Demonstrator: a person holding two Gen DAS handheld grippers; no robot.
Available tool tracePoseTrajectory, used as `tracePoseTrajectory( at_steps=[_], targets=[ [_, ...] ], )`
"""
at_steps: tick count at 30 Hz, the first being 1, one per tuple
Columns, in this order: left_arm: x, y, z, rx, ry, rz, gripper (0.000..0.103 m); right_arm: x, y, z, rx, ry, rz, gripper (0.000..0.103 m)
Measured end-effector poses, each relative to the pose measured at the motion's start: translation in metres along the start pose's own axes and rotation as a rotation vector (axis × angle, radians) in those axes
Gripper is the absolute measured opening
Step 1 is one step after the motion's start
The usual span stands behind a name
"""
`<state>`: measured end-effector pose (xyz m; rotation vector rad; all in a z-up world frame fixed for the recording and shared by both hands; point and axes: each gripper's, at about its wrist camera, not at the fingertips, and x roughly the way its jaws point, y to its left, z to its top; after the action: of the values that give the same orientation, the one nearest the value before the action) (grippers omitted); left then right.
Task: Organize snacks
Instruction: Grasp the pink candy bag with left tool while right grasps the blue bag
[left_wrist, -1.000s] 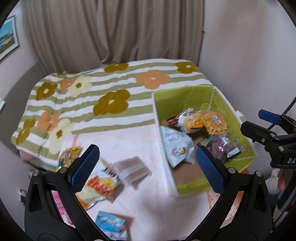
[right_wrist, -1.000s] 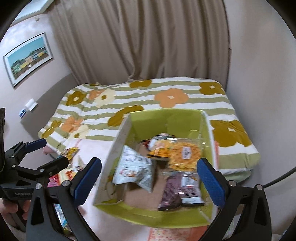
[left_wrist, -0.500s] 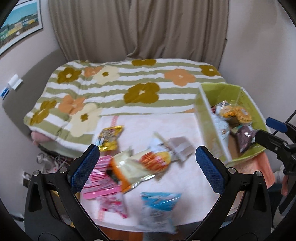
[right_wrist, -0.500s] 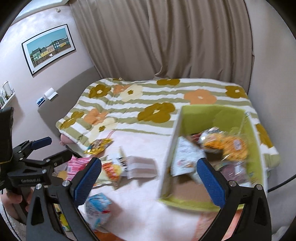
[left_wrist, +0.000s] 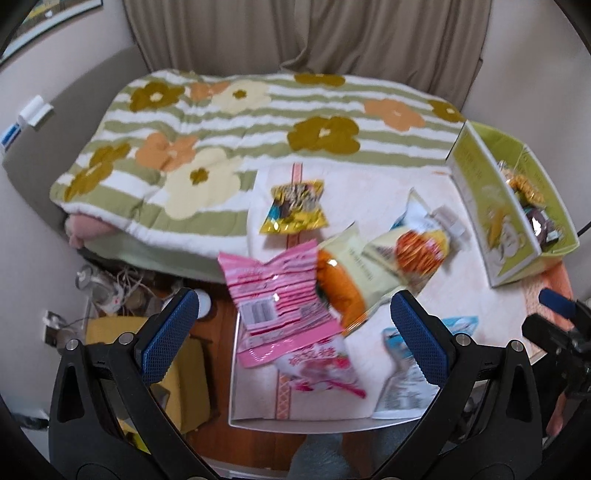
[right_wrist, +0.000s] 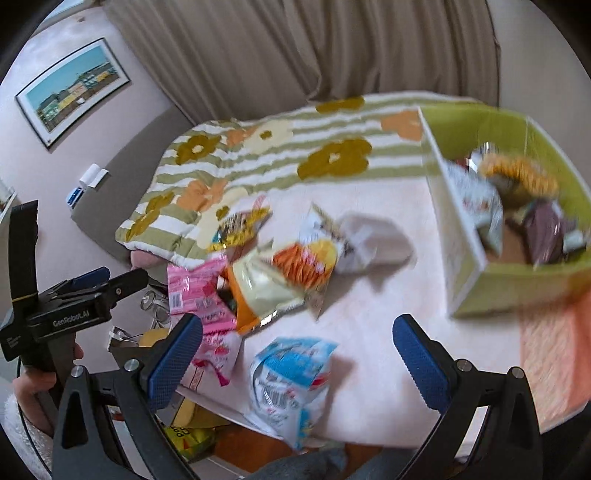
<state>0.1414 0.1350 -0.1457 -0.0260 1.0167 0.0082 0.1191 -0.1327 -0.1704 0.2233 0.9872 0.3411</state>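
Note:
Loose snack packets lie on the white table (left_wrist: 461, 280): a pink packet (left_wrist: 277, 291), a strawberry packet (left_wrist: 317, 369), a cream and orange bag (left_wrist: 354, 266), an orange chip bag (left_wrist: 417, 247), a gold packet (left_wrist: 295, 210) and a blue and white bag (right_wrist: 291, 380). The green box (right_wrist: 517, 291) at the right holds several snacks. My left gripper (left_wrist: 295, 336) is open and empty above the pink packet. My right gripper (right_wrist: 299, 358) is open and empty above the blue and white bag.
A bed with a flowered striped blanket (left_wrist: 207, 147) lies behind the table. Curtains (right_wrist: 295, 55) hang at the back. A yellow stool (left_wrist: 184, 362) and cables stand on the floor left of the table. An orange mat (right_wrist: 554, 354) lies under the box's near side.
Both grippers have swung left, away from the green box and over the loose packets, and have come lower and closer to the table. Both stay open and empty.

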Motion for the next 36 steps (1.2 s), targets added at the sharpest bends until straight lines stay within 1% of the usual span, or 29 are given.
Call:
tracePoseTrajectory(
  at_steps=[5,9,15,17,18,19,21,26,32,36],
  targets=[
    [0.036,0.005,-0.007,-0.023,0.055,-0.003,0.103,0.027,0.003,-0.021,0.055,0.084,0.020,0.103],
    [0.067,0.008,-0.011,-0.051,0.091,0.028,0.103,0.052,-0.001,-0.033,0.081,0.149,0.043,0.103],
    [0.103,0.008,-0.014,-0.081,0.125,0.062,0.103,0.085,-0.012,-0.044,0.120,0.236,0.066,0.103],
    [0.112,0.006,-0.015,-0.078,0.126,0.078,0.098,0.092,-0.014,-0.048,0.125,0.259,0.077,0.103],
    [0.115,0.007,-0.016,-0.075,0.127,0.082,0.093,0.095,-0.014,-0.049,0.127,0.267,0.086,0.103],
    [0.119,0.006,-0.016,-0.073,0.133,0.090,0.091,0.098,-0.014,-0.050,0.128,0.277,0.091,0.103],
    [0.123,0.006,-0.015,-0.080,0.133,0.091,0.091,0.103,-0.013,-0.053,0.126,0.298,0.098,0.103],
    [0.130,0.005,-0.015,-0.074,0.132,0.113,0.089,0.110,-0.011,-0.055,0.113,0.316,0.107,0.103],
    [0.131,-0.001,-0.015,-0.050,0.121,0.129,0.082,0.114,-0.011,-0.053,0.093,0.316,0.096,0.103],
    [0.130,-0.002,-0.016,-0.035,0.115,0.132,0.074,0.119,-0.011,-0.053,0.084,0.320,0.092,0.102]
  ],
)
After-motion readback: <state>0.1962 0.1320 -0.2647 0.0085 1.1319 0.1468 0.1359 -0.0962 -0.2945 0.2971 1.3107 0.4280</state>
